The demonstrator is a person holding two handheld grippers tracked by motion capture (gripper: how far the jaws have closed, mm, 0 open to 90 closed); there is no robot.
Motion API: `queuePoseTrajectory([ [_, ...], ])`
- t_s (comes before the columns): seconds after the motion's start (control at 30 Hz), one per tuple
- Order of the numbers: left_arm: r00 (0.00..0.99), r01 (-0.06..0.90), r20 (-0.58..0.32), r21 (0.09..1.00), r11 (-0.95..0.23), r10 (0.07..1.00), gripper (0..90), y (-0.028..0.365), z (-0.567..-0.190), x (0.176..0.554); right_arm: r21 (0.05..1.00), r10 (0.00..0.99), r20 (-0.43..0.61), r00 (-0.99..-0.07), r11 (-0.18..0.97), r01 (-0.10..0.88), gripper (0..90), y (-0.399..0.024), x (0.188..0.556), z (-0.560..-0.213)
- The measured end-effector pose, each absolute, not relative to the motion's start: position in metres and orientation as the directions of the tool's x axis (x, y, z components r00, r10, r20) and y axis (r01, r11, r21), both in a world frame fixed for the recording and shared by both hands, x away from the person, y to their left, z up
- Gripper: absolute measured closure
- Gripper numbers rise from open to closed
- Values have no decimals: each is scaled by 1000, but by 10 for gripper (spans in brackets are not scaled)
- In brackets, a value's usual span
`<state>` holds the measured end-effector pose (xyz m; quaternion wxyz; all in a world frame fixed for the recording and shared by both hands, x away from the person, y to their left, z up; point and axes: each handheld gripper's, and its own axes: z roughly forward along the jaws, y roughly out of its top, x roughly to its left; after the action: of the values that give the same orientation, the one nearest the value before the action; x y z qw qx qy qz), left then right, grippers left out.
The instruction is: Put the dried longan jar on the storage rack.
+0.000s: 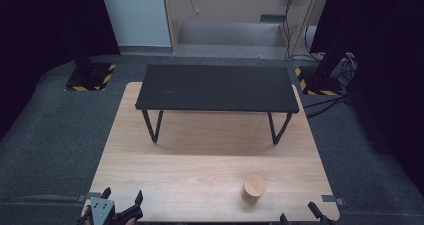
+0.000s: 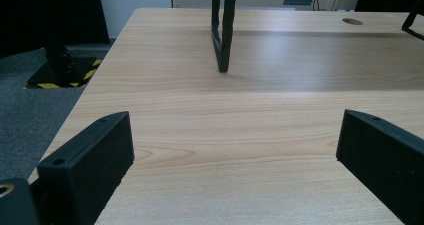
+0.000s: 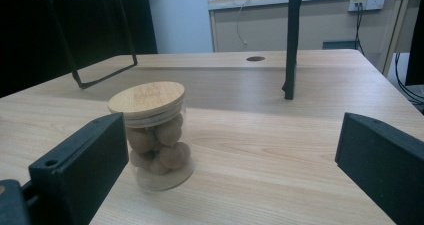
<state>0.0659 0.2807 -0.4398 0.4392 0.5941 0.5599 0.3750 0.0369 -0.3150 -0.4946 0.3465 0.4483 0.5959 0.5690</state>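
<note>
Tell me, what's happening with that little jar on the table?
A person holds a gripper in each hand at the near edge of a wooden table. The right gripper is open and points toward a small glass jar with a wooden lid and round brown things inside. It is not touching the jar yet. The left gripper is open too, over bare wood. A low black shelf stands farther back.

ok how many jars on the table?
1. The jar with a wooden lid stands at the near right of the table, just ahead of the right gripper. Nothing visible under the black shelf.
</note>
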Motion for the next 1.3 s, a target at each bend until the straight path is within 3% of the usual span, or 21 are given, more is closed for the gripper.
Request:
queuePoseTrajectory([
  [0.83, 103, 331, -46, 944, 9, 994, 7, 279, -438, 65, 987, 874, 61, -483, 18, 157, 7, -267, 80, -506],
  [1.3, 106, 334, -51, 942, 12, 993, 7, 280, -439, 67, 987, 880, 42, -472, 36, 155, 7, -244, 104, -509],
])
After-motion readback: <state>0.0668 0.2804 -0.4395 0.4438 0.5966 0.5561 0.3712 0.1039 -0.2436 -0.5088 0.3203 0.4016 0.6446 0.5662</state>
